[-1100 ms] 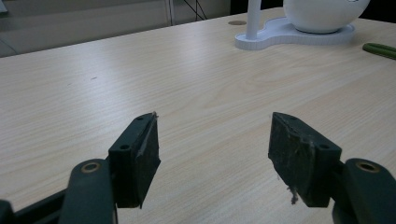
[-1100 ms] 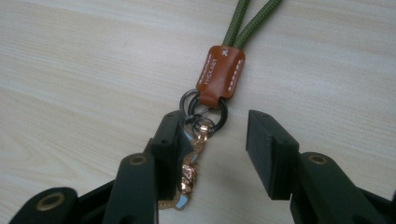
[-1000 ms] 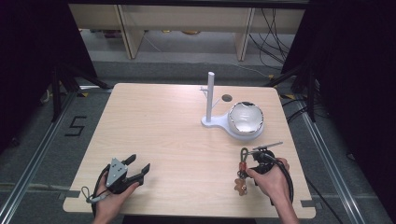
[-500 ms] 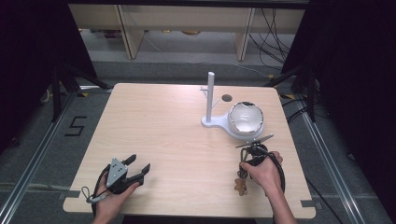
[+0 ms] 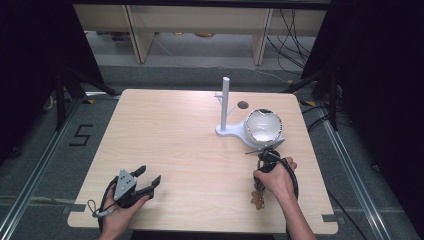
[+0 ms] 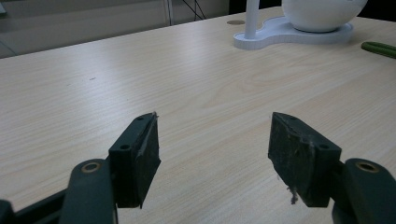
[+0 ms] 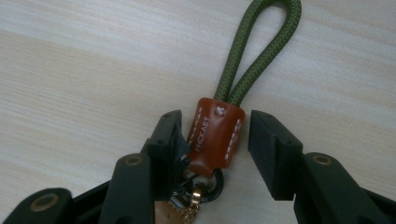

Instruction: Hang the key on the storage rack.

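Grey carpet floor point(image 5: 150, 70) — pale shelving point(image 5: 195, 20) behind.

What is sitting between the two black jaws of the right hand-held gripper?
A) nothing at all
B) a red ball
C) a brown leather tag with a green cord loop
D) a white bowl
C: in the right gripper view, the brown leather tag with its green cord loop lies on the table between the open jaws of the right hand-held gripper, with a gap on the right side.

A white stand point(image 5: 226, 131) with an upright post holds a white bowl point(image 5: 263, 126) on the wooden table point(image 5: 175, 140).
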The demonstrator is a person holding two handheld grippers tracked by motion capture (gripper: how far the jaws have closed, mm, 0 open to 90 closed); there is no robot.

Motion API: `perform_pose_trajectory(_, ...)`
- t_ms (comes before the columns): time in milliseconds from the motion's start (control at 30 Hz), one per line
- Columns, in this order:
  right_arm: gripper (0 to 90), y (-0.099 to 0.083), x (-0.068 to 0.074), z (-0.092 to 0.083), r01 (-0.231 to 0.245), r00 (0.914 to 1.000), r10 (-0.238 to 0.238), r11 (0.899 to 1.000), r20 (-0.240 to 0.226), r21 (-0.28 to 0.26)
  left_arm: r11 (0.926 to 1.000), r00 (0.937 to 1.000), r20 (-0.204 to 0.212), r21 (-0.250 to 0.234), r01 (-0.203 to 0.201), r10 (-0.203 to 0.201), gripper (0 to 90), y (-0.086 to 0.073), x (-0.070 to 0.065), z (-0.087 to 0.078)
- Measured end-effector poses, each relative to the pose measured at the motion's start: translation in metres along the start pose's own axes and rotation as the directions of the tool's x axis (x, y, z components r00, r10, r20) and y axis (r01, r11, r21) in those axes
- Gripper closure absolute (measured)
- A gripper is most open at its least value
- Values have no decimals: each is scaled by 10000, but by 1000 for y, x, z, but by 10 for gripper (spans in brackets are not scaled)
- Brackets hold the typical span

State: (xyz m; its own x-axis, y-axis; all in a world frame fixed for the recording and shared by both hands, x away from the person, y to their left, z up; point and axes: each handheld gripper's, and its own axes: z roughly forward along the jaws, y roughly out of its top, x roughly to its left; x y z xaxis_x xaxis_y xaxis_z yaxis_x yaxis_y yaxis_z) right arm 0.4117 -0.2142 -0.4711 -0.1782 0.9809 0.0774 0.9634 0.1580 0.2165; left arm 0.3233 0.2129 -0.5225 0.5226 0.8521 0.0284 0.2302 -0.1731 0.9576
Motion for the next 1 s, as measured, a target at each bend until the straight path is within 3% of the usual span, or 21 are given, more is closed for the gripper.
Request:
perform_pose_trajectory(433,601,3,6,4,137,9992,-154,9989,379,440,10000,10000,15,-8,-25,25,332,0,0,0)
perform_pose_trajectory(533,626,3,6,4,240,9988,-259,9988,421,434,10000,10000,17,-6,-26,26,331,0,0,0)
perform_pose_trajectory(567,668,2,4,4,484,9975,-507,9977,497,468,10000,10000,18,-4,-32,32,332,0,0,0)
perform_pose_trajectory(667,673,2,2,5,563,9976,-578,9976,371,392,10000,10000,20,-1,-36,36,332,0,0,0)
perform_pose_trajectory(733,679,1,3,3,274,9993,-285,9988,253,408,10000,10000,21,12,-37,37,332,0,-1,0)
perform_pose_trajectory(1000,684,-7,1,-2,342,9994,-342,9994,50,10,10000,10000,8,39,-67,67,333,0,-1,0)
